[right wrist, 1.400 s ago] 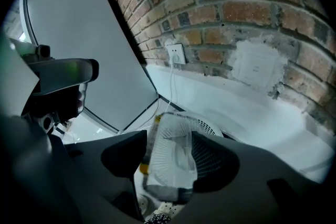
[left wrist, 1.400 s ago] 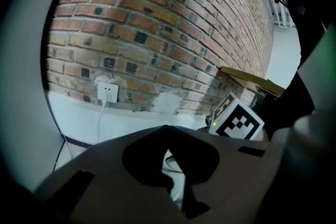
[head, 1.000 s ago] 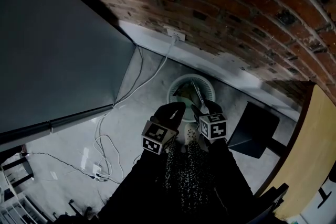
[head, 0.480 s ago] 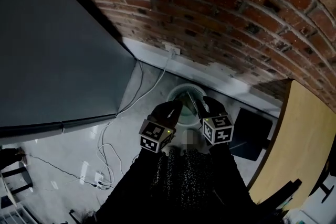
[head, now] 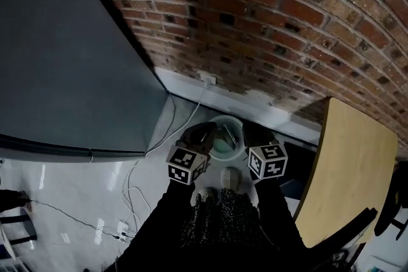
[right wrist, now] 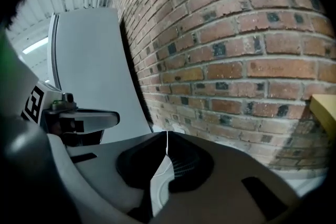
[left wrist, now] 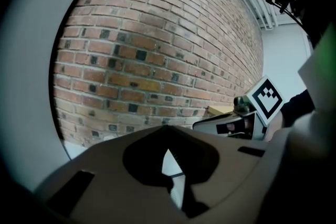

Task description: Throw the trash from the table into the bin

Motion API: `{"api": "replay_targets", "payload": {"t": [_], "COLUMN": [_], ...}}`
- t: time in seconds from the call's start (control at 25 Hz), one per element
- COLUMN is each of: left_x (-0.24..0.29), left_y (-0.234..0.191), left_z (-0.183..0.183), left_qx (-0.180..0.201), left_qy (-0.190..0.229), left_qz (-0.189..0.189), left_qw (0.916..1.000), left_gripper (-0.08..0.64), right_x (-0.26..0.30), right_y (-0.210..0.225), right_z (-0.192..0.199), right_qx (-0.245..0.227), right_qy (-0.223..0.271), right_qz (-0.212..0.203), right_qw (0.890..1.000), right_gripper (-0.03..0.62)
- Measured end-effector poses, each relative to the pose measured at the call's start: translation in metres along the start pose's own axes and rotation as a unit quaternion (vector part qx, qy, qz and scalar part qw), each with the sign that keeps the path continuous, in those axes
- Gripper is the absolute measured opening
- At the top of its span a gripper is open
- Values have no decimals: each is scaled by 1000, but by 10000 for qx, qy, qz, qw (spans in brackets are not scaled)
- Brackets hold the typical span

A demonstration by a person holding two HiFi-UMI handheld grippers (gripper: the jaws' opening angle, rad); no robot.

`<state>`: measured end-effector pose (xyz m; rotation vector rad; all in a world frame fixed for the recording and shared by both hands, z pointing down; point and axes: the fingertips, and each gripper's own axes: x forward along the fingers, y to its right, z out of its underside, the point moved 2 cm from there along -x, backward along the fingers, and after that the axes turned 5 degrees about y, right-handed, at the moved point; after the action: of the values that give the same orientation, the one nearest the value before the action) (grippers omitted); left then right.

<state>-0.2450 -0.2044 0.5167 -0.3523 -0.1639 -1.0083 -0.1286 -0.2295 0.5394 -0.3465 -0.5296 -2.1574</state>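
A round pale bin (head: 228, 134) stands on the floor against the brick wall; what it holds is too small to make out. Both grippers hang side by side above its near rim. My left gripper (head: 203, 134) is over the bin's left edge, and in the left gripper view its jaws (left wrist: 167, 128) meet at the tips with nothing between them. My right gripper (head: 257, 133) is over the right edge, and in the right gripper view its jaws (right wrist: 167, 135) are also closed and empty. Each gripper view shows the other gripper at its side.
A light wooden table (head: 352, 169) juts in at the right, with a black object (head: 298, 183) on the floor beside it. A large grey panel (head: 64, 73) fills the left. White cables (head: 131, 185) run across the floor from a wall socket (head: 207, 78).
Both grippers have lifted up and away from the bin. The bin now looks smaller and further off, and more of the brick wall and the table are in view.
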Motion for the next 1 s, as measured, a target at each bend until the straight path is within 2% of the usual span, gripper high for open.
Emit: {"api": "replay_targets", "payload": {"t": [0.48,0.64,1.0], "left_x": [-45,-60,-71], "left_y": [30,46,55], "left_z": [-80,-97,-123], "left_qx": [182,358,484], "left_qy": [593,673,907], "left_qz": [29,72,134], "left_qw": [9981,9971,9946], "left_gripper": [5,5,5], "right_x": [-63,-82,-122], "right_y": [-36,-41,-46], "right_z": [-89,-109,-149], "right_qx": [-462,-612,-904], "right_qy": [764,862,1342], "right_qz": [175,252,533], "right_qw": [9959,9941,9854], "right_gripper": [14,14,12]}}
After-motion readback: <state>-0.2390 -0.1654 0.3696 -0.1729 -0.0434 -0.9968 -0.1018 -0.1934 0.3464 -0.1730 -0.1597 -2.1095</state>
